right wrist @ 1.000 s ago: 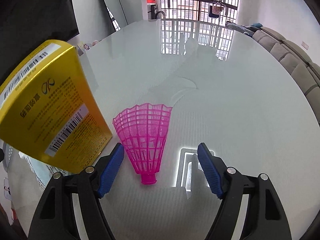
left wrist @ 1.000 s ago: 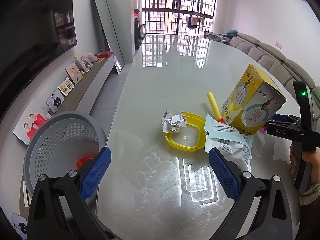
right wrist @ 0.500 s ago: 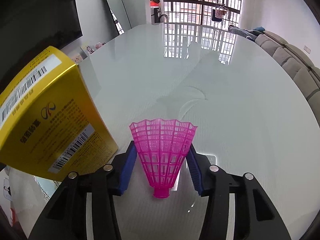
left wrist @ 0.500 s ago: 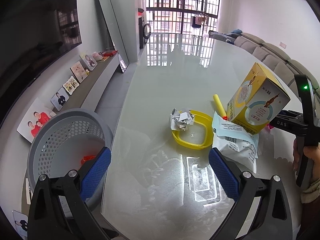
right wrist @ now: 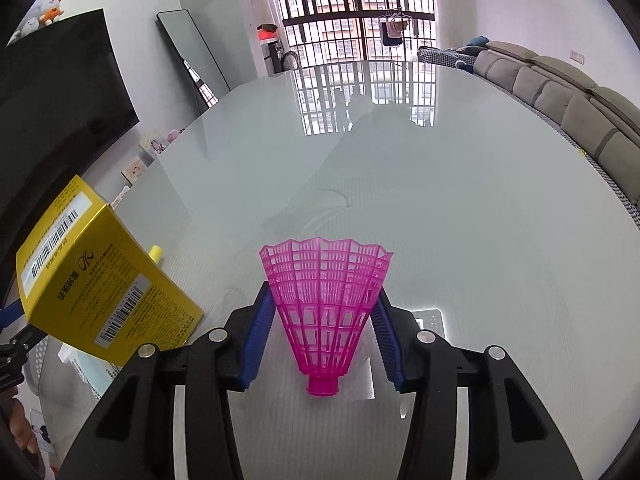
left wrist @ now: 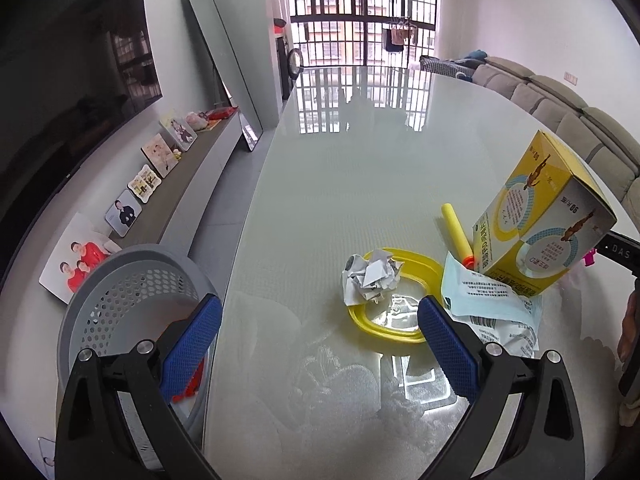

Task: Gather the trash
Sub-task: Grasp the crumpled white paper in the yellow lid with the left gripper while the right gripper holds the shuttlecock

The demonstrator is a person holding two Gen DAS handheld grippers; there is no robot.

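Glass table (right wrist: 460, 208) mostly bare — right gripper (right wrist: 322, 332) has just closed on the pink shuttlecock (right wrist: 324, 300), now lifted; left gripper (left wrist: 320, 344) gapes empty — bin next.

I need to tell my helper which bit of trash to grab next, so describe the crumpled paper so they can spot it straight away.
On the glossy grey table, find the yellow tray near the tilted yellow box. The crumpled paper ball sits on the tray's left rim. It is the only white, scrunched-up wad; the wrapper nearby lies flat.

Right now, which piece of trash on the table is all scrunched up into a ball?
The white crumpled paper, resting on the yellow lid's rim. The yellow box, the blue-white packet and the yellow tube keep their shapes.
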